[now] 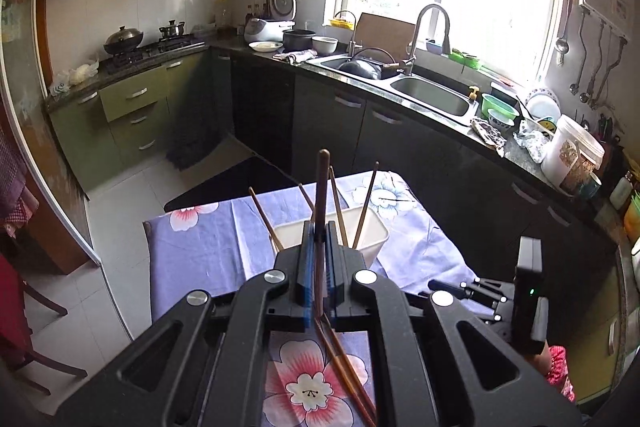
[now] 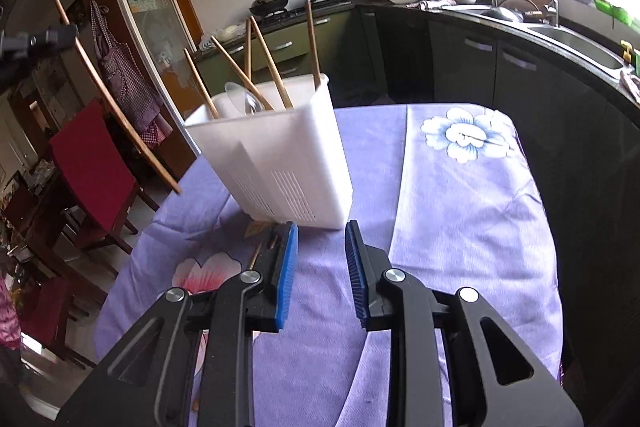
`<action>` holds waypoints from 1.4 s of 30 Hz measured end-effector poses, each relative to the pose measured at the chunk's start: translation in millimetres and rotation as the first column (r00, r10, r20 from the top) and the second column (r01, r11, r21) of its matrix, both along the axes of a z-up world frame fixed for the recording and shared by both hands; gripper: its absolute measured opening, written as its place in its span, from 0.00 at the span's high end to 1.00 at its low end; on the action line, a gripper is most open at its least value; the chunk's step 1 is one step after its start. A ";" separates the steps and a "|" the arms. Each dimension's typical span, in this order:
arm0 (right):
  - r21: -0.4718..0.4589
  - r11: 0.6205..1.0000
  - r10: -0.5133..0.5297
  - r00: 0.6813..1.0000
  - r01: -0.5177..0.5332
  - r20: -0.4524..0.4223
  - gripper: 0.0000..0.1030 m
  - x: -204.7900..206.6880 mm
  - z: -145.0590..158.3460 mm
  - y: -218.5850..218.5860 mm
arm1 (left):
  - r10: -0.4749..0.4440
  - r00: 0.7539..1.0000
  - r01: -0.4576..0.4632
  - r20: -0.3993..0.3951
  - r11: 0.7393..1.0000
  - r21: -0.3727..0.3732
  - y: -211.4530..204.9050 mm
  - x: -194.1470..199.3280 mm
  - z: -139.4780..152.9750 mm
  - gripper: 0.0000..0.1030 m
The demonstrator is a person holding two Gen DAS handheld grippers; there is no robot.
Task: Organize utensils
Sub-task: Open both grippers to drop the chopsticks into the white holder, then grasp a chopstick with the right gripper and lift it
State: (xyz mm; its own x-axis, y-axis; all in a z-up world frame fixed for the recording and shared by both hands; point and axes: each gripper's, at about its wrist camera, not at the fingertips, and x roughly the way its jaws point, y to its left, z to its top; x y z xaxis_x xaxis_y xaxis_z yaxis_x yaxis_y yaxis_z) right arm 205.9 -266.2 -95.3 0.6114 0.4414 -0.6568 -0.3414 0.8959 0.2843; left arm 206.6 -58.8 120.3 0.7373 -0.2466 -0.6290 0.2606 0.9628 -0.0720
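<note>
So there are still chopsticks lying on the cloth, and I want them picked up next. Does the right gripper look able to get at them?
Probably yes. The right gripper is open and empty, and the loose chopsticks lie just beside its left finger on the tablecloth, uncovered. The white holder stands behind them, not over them.

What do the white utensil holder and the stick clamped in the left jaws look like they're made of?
White utensil holder: probably plastic, matte and slightly translucent, with moulded vent slits. Stick in the left gripper: looks like dark brown wood with a smooth finish, though bamboo is possible.
</note>
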 end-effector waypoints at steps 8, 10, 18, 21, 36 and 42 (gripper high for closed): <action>0.018 1.000 -0.025 0.999 0.025 -0.045 0.76 -7.8 -26.3 -17.4 | 0.053 0.996 -0.053 0.077 0.999 -0.001 -2.2 24.2 30.3 0.95; 0.015 1.000 -0.022 0.998 0.023 -0.053 0.76 -5.5 -26.2 -16.0 | 0.070 0.994 -0.070 0.086 0.998 0.001 -2.4 31.4 32.5 0.95; -0.012 1.000 0.013 0.997 -0.013 -0.072 0.76 0.0 -29.8 2.6 | 0.090 0.996 -0.090 0.021 0.995 0.033 -8.4 61.1 3.6 0.95; -0.018 1.000 0.022 0.997 -0.023 -0.076 0.76 0.2 -29.2 8.1 | 0.087 0.996 -0.087 -0.008 0.995 0.050 -11.7 69.0 -10.9 0.95; -0.098 0.989 0.096 0.985 -0.111 -0.141 0.76 16.2 -44.2 58.7 | 0.070 0.994 -0.067 -0.082 0.997 0.032 7.3 57.5 -48.4 0.84; -0.135 0.975 0.144 0.968 -0.174 -0.207 0.76 29.0 -69.1 100.4 | 0.068 0.994 -0.068 -0.087 0.998 0.000 25.1 37.7 -56.3 0.84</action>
State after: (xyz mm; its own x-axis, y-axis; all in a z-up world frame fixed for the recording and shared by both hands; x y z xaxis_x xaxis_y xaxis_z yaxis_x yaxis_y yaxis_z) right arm 234.8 -165.9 -164.4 0.3949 0.4087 -0.8228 -0.4343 0.8722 0.2249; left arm 244.3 -33.7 64.0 0.6950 -0.2002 -0.6906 0.1873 0.9777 -0.0949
